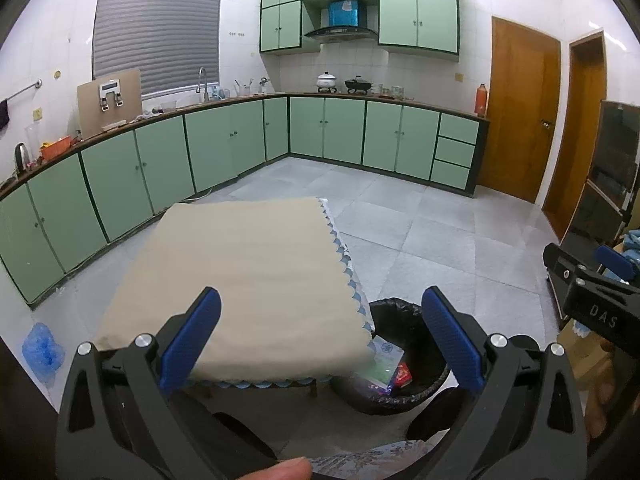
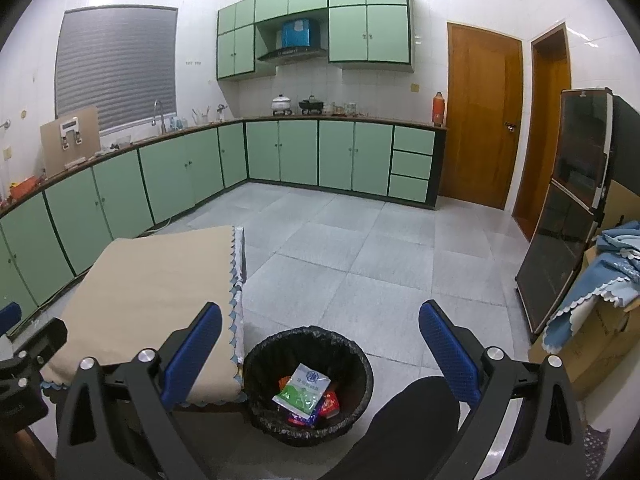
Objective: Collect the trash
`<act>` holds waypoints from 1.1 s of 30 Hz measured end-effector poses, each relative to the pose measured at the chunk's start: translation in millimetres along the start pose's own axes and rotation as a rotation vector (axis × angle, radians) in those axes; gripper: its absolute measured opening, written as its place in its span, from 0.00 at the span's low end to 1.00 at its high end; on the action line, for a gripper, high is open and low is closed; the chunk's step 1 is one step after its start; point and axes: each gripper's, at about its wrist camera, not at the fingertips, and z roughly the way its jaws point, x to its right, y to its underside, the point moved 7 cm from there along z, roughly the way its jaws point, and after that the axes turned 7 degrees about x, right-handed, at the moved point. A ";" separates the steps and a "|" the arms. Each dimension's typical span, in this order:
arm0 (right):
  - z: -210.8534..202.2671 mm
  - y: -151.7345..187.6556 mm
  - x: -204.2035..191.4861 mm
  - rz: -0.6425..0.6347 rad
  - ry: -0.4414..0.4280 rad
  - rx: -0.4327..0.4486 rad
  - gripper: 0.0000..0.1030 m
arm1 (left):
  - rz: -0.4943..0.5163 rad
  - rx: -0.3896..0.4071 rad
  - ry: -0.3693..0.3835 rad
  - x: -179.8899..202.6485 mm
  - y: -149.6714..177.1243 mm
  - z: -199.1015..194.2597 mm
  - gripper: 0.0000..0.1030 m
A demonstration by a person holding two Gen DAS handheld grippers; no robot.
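Observation:
A black-lined trash bin (image 2: 308,384) stands on the floor beside the low table (image 2: 152,280), which has a beige cloth. In the bin lie a white-and-green packet (image 2: 303,390) and red wrappers (image 2: 330,404). The bin (image 1: 404,360) and its packets also show in the left wrist view. My right gripper (image 2: 320,354) is open and empty, above the bin. My left gripper (image 1: 320,338) is open and empty, over the table's near edge (image 1: 248,280). The right gripper's body (image 1: 596,292) shows at the right of the left wrist view.
Green cabinets (image 2: 280,152) run along the left and far walls. Wooden doors (image 2: 480,120) stand at the right. A dark framed panel (image 2: 568,208) leans by cardboard boxes with blue cloth (image 2: 608,276). A blue plastic wad (image 1: 42,350) lies on the floor at left.

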 end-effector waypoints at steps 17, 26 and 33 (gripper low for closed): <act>-1.2 4.2 -1.4 -0.012 -0.006 0.004 0.94 | 0.005 0.047 -0.035 0.5 -6.5 -12.3 0.95; -1.2 4.0 -1.6 -0.014 -0.006 -0.001 0.94 | 0.011 0.065 -0.052 0.1 -9.6 -14.6 0.95; 1.5 1.1 1.5 -0.012 0.004 0.002 0.94 | 0.001 0.076 -0.054 -4.7 -12.4 -15.6 0.95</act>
